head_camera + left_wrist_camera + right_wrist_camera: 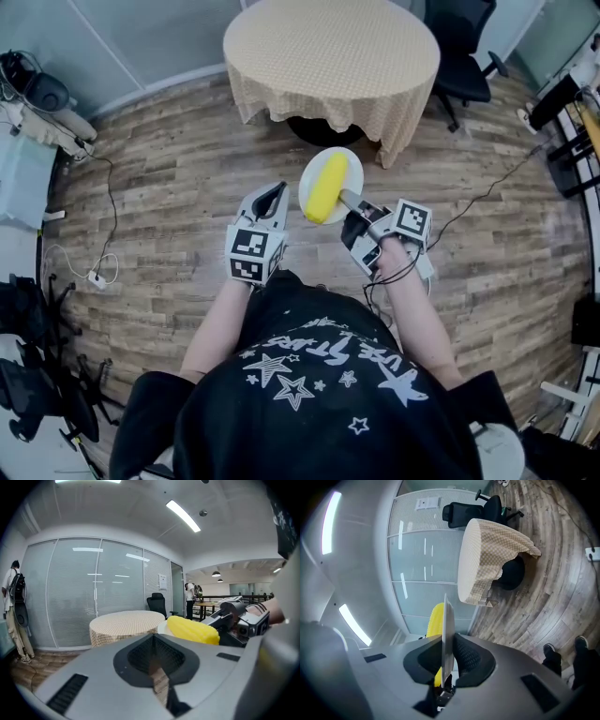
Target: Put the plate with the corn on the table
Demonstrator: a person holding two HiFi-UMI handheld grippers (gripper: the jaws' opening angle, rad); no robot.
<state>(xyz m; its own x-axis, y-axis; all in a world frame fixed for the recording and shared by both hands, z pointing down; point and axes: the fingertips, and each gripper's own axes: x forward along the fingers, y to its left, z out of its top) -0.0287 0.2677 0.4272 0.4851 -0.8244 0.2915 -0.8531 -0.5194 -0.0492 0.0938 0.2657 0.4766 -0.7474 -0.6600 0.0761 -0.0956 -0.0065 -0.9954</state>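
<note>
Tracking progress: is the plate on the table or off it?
Off. The right tongs grip the plate, corn on it, in the air short of the table.

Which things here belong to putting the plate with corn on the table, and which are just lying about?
Job: round white plate; yellow corn cob on it; right gripper, shut on the plate's rim; round table with beige checked cloth.
Lying about: black office chair; white power strip on the floor.
</note>
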